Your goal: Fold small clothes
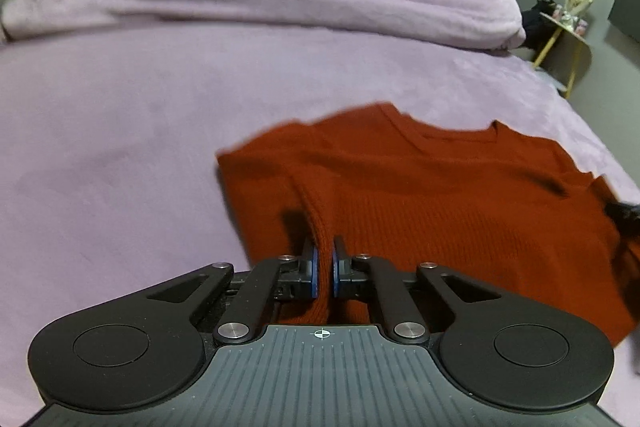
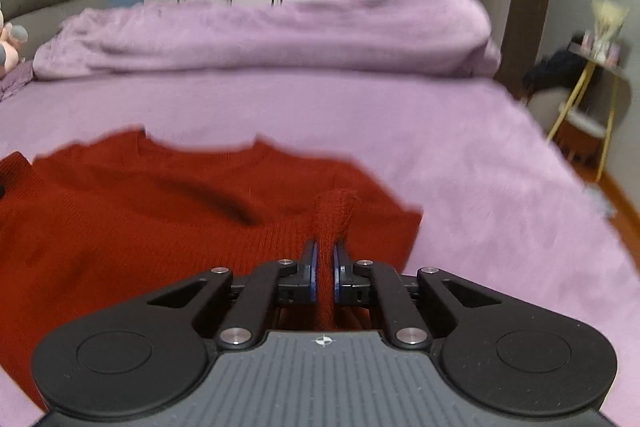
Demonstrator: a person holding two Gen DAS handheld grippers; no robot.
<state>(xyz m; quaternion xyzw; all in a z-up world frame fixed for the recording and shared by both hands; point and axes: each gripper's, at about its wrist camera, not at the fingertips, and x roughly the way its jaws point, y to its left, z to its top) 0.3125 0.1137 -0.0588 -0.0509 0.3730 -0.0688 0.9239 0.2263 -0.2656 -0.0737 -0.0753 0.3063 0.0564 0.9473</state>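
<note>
Clearly, both grippers are clamped on pinches of a red knit sweater lying on a lilac bed.

Nearest, the left gripper (image 1: pixel 323 253) has its jaws together on a raised ridge of the sweater (image 1: pixel 440 195), and the right gripper (image 2: pixel 325 255) is pinched on a second fold, so 2 grips in all. Ribbed knit like this looks soft, light and floppy; it will likely sag and stretch, so edges and seams are probably the best holds. Beyond it the neckline lies flat on the bed sheet (image 1: pixel 120 115), and farther off sits a bunched blanket (image 2: pixel 260 35).
</note>
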